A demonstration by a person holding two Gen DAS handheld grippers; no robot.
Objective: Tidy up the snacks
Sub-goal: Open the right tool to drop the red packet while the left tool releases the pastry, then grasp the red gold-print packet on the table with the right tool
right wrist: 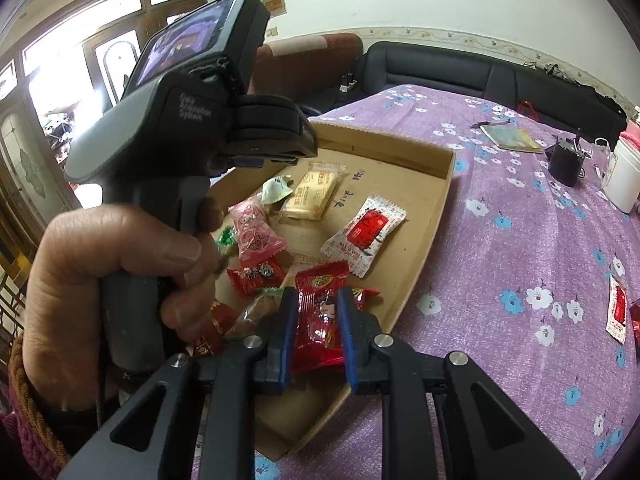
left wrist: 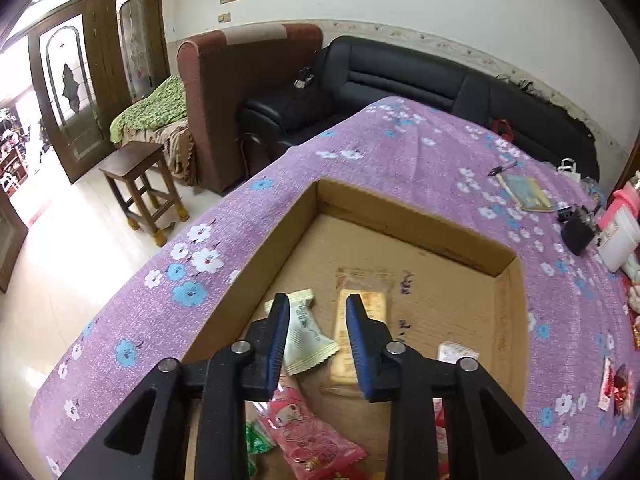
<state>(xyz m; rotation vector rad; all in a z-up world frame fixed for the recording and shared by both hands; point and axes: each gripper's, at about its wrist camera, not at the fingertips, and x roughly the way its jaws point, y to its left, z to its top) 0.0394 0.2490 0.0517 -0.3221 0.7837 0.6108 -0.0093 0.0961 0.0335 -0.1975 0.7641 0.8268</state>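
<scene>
The worktop (right wrist: 520,240), under a purple flowered cloth, carries a shallow cardboard box (right wrist: 436,216) into which the snacks are being gathered; both grippers point down over its near end, so the box lies straight ahead of and below each hand

Most snacks already lie inside the box. A tan biscuit pack (right wrist: 314,196) sits toward the far wall, long axis running away from the viewer; a white-and-red sachet (right wrist: 366,234) lies at a slant near the right wall; a pink packet (right wrist: 256,236) lies further left, with more red wrappers heaped nearer the front. Two strays remain out on the cloth by the right edge of the right wrist view, a sachet (right wrist: 618,308) and a red scrap beside it, well apart from the box and on the right hand's side, so that hand is the better placed to fetch them

The right gripper (right wrist: 318,336) is pinched narrow on a red packet (right wrist: 320,320), whose long axis runs along the fingers, its far end hanging over the front of the box. It looks ready to be dropped in: the move turns on opening straight over the box floor, not its front rim

The left gripper (left wrist: 318,336) stands partly open and empty, a white packet (left wrist: 306,332) lying on the box floor below the gap between its jaws, apparently clear of the pads, the biscuit pack just right of it
</scene>
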